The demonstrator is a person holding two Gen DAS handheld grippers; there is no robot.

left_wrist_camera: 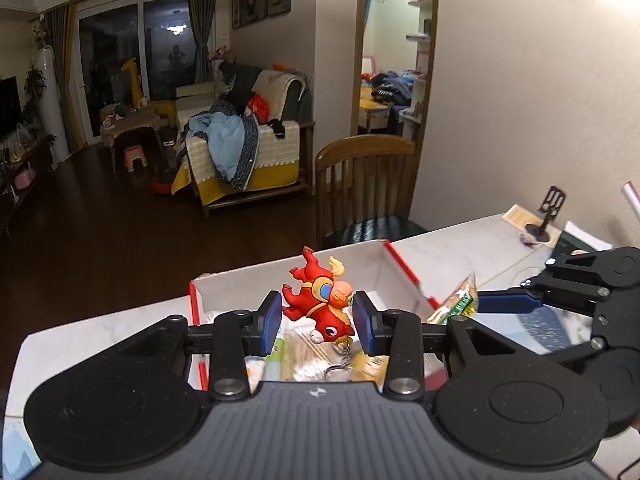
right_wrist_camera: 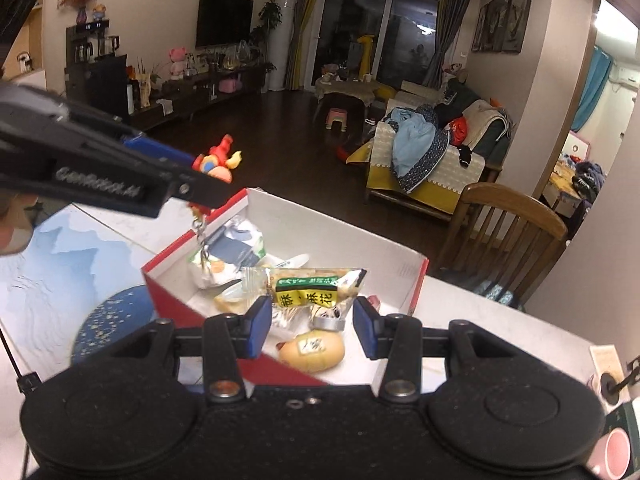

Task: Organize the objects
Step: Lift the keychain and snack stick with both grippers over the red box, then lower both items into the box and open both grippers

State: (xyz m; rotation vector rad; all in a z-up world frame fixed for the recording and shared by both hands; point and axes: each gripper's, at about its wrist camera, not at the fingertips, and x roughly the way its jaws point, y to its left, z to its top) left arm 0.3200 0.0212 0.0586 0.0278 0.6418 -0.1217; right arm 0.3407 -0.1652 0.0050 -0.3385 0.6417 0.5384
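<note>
A pale marble-look table (left_wrist_camera: 452, 248) stands in a dim living room, with a wooden chair (left_wrist_camera: 366, 184) beyond it and a cluttered sofa (left_wrist_camera: 240, 152) farther back on the dark floor. A blue-and-white mat (right_wrist_camera: 80, 264) lies on the table, left of the right claw.

Just ahead of both claws sits an open box (right_wrist_camera: 320, 224), red outside and white inside, with snack packets and small oddments in it.

The left claw (left_wrist_camera: 316, 316) is closed partway on a red cartoon horse charm (left_wrist_camera: 320, 304), tipped head-down between the blue pads, its metal clasp dangling over the box.

The right claw (right_wrist_camera: 312, 326) pinches a snack packet (right_wrist_camera: 316, 288), yellow and green with black characters, by its lower edge; the packet hangs above the box's contents, directly ahead of the pads.
</note>
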